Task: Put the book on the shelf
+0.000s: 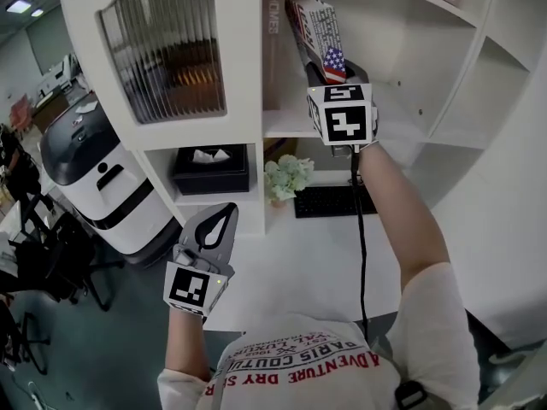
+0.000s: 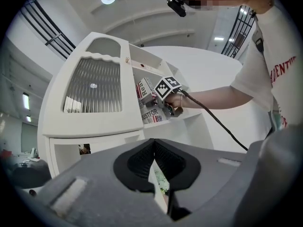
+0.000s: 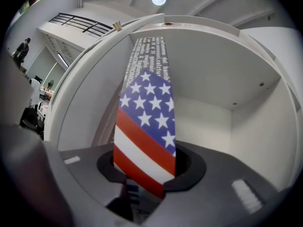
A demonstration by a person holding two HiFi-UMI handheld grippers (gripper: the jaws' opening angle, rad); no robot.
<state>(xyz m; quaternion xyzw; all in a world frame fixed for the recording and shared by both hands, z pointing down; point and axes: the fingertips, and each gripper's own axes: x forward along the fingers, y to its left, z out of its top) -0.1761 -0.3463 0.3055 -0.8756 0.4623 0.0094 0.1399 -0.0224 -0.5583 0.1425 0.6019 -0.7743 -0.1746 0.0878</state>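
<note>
A book (image 1: 318, 28) with a stars-and-stripes spine and white printed cover stands tilted inside the upper compartment of the white shelf unit (image 1: 289, 125). My right gripper (image 1: 329, 73) is shut on its lower end, and the flag spine (image 3: 147, 112) rises from between the jaws in the right gripper view. A grey book (image 1: 273, 24) stands against the compartment's left wall, just left of the held book. My left gripper (image 1: 224, 213) hangs low in front of the shelf, shut and holding nothing. From the left gripper view (image 2: 156, 174) the held book (image 2: 147, 100) shows in the compartment.
A ribbed glass door (image 1: 162, 49) closes the cabinet to the left. Below are a black tissue box (image 1: 212, 167), a small plant (image 1: 286, 178) and a black keyboard (image 1: 333, 201) on a white desk (image 1: 308, 263). A white and black machine (image 1: 94, 178) stands at the left.
</note>
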